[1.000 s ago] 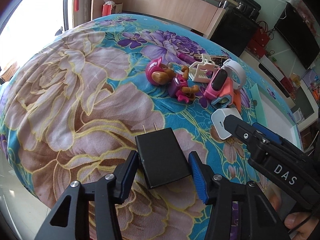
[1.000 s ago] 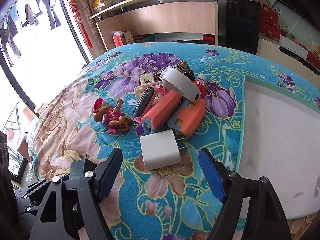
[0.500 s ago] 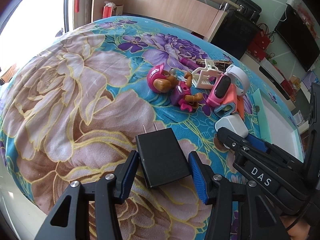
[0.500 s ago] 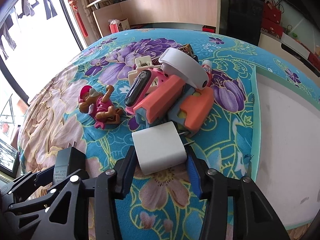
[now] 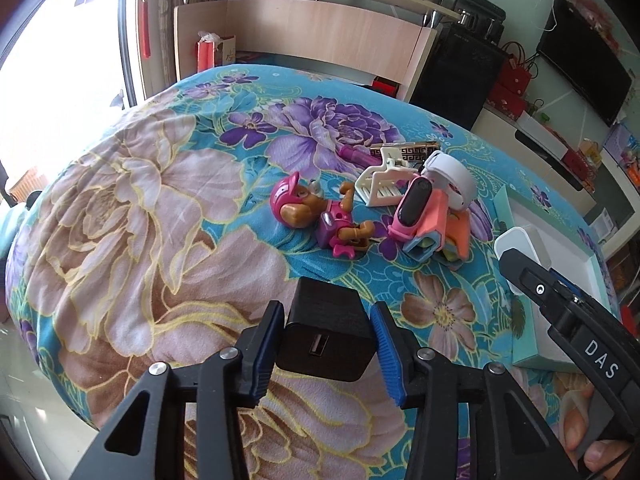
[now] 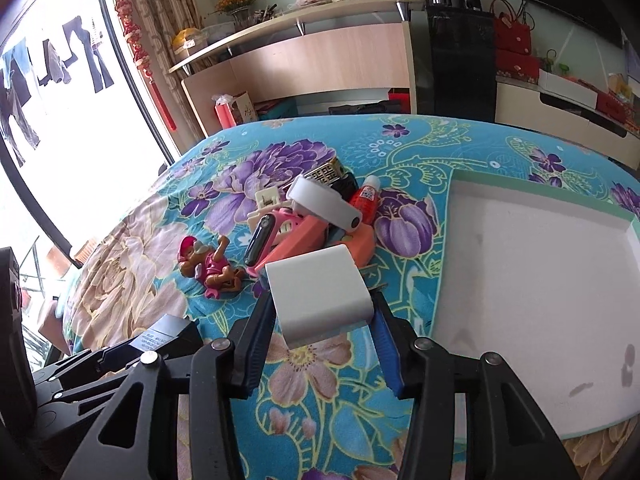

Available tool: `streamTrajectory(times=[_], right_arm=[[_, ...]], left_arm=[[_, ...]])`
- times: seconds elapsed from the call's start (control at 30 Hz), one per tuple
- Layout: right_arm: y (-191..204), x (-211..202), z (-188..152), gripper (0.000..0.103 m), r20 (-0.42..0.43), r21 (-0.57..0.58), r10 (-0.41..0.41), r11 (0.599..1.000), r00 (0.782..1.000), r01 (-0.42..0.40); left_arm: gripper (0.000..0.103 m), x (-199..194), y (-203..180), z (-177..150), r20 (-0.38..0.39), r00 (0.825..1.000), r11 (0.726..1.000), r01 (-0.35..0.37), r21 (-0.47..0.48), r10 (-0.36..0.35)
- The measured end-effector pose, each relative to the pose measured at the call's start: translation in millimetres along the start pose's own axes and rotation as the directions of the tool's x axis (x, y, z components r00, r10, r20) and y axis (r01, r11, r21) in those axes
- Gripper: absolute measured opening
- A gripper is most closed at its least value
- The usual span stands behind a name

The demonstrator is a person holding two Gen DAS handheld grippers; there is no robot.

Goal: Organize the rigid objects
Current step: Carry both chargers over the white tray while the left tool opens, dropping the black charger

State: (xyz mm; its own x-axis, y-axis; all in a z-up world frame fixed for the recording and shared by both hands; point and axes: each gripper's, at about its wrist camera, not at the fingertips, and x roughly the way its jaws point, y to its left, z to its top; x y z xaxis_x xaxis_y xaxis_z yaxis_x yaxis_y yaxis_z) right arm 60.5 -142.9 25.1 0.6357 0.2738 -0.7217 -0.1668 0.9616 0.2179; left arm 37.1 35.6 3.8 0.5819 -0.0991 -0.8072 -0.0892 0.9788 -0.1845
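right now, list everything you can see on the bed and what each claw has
black charger: 1, black, clamped in left claw, off the bedspread
white charger: 1, white, clamped in right claw
toy pup figure: 1, pink and brown, lying mid-bed
pile of small items: 1 heap, pink, orange and white, behind the white charger
glue bottle: 1, red, at the heap's right edge
tray: 1, white with green rim, right side of bed
floral bedspread: 1, teal
left claw: shut on black charger
right claw: shut on white charger
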Motion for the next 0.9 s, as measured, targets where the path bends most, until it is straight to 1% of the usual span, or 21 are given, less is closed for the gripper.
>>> streamTrajectory(times=[0.07,0.17,0.3,0.4,0.53,0.67,0.8,0.9], right_arm=[[-10,-6,4,0.049,0.028,0.018,-0.029,0.999,0.999,0.028],[-26,-14,6,0.049,0.061,0.031,-0.104,0.994,0.993,0.102],[-57,-22,6,0.049,0.078,0.107,-0.147,0.985,0.986,0.138],[-80,-28,3,0.049,0.081,0.149,-0.206,0.97,0.975,0.193],[-112,-37,-2,0.049,0.085,0.223,-0.263,0.945,0.961,0.239],[-141,-46,-8,0.049,0.082,0.285,-0.323,0.914,0.943,0.288],[-169,-52,-16,0.049,0.063,0.349,-0.385,0.873,0.921,0.341],[-188,-59,-21,0.049,0.049,0.392,-0.421,0.842,0.906,0.37]], left_arm=[[0.047,-4,-11,6,0.013,1.0,1.0,0.003,0.024,-0.003],[0.047,-9,-30,17,0.037,0.999,0.998,0.021,0.062,-0.024],[0.047,-14,-61,29,0.053,0.997,0.992,0.051,0.111,-0.057],[0.047,-18,-85,39,0.064,0.995,0.986,0.07,0.149,-0.08],[0.047,-22,-123,53,0.087,0.989,0.973,0.096,0.212,-0.116],[0.047,-19,-171,58,0.089,0.982,0.942,0.133,0.307,-0.167],[0.047,-9,-218,53,0.073,0.975,0.901,0.164,0.401,-0.21],[0.047,3,-245,47,0.064,0.972,0.872,0.174,0.457,-0.227]])
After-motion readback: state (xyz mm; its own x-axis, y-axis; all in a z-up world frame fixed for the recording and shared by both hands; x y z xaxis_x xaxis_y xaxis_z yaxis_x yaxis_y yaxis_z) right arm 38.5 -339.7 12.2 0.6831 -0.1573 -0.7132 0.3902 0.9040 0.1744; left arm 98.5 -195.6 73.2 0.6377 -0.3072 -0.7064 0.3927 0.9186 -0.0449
